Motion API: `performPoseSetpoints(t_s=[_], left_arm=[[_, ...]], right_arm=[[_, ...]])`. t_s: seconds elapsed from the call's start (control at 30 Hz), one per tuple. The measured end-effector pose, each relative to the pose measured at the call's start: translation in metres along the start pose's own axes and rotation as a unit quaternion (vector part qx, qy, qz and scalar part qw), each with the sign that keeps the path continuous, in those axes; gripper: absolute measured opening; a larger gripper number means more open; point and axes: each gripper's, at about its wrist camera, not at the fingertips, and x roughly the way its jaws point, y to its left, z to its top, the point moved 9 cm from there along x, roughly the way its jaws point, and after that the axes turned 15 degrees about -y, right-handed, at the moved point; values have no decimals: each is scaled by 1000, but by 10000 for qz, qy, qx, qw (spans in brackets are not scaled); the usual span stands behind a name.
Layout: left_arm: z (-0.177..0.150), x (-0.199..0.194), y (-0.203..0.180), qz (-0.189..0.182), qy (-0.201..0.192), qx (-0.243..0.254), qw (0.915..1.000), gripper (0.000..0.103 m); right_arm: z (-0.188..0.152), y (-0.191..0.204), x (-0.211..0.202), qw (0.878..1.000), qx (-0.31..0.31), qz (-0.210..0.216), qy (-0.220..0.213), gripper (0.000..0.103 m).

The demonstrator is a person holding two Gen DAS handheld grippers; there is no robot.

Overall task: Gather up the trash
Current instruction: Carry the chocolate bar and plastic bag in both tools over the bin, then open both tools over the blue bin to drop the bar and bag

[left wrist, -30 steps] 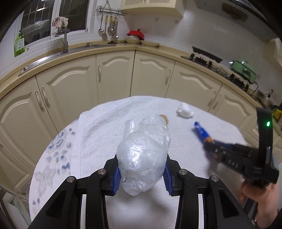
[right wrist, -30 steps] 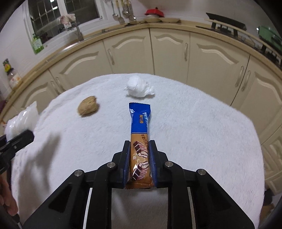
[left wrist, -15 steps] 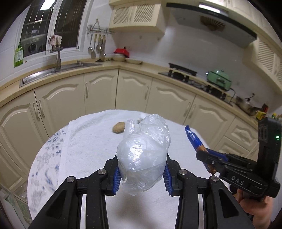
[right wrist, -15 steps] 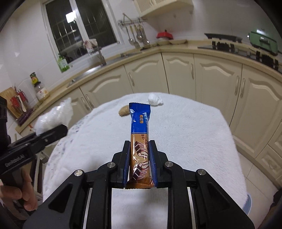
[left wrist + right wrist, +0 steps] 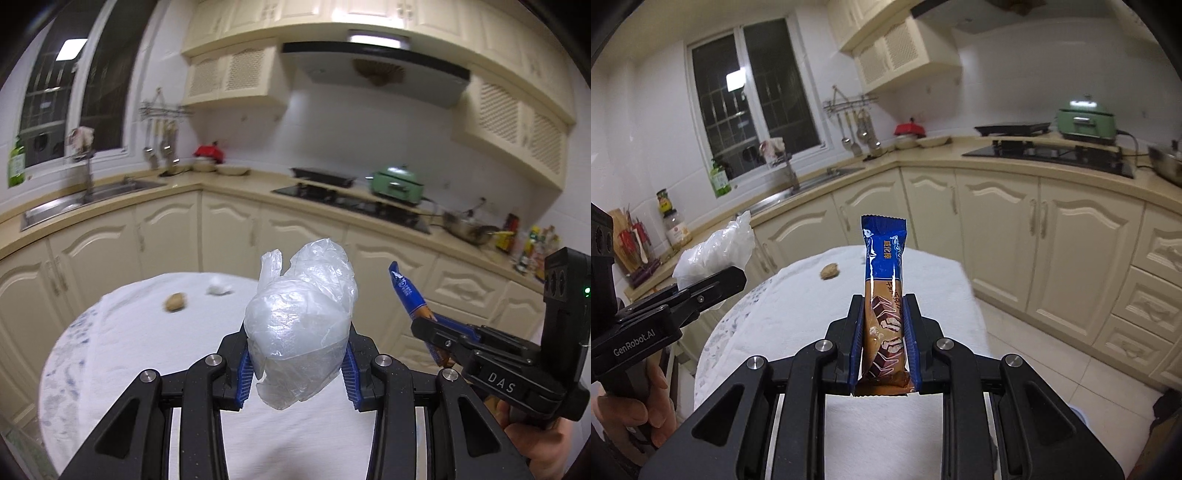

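A brown lump [image 5: 176, 302] and white wad [image 5: 219, 289] lie far on the worktop [image 5: 129, 354]. The left claw [image 5: 295, 363] clamps a crumpled plastic bag [image 5: 301, 325]. The right claw [image 5: 883, 339] grips a wrapper [image 5: 884, 291], long axis pointing away and up.

A round surface [image 5: 122, 354] under a white fluffy cloth stands in a kitchen ringed by cream cabinet doors [image 5: 997, 229] with arched panels. A beige curved counter [image 5: 945, 149] runs above them, with a steel sink and tap [image 5: 88, 184] below a dark barred window [image 5: 753, 92]. Beside the window stands a green plastic bottle [image 5: 719, 180]. Metal ladles and spoons hang from a wall rack [image 5: 855, 123], near a red-lidded pot [image 5: 909, 130]. A black gas hob [image 5: 1052, 151] lies on the counter just beside a mint-green lidded cooker [image 5: 1085, 119]. A black-edged range hood [image 5: 373, 61] hangs above the hob, between louvred cream wall cupboards [image 5: 236, 72].
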Motion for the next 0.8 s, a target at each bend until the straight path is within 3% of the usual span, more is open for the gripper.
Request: performPoseSetpoints(t_s=[0.3, 0.47, 0.7, 0.8], left_arm=[[-36, 37, -116, -1033, 289, 173, 9941, 36], [-70, 70, -174, -1432, 601, 292, 9874, 36], [-153, 134, -242, -1693, 1634, 557, 9703, 36], [-186, 157, -264, -1741, 2091, 583, 9605, 36]], right_arm=[[1, -93, -64, 9951, 308, -915, -211, 20], [-19, -161, -87, 9862, 562, -1556, -87, 20], [-82, -261, -94, 9656, 1117, -2289, 521, 20], [-114, -292, -86, 9578, 1380, -2392, 800, 20]])
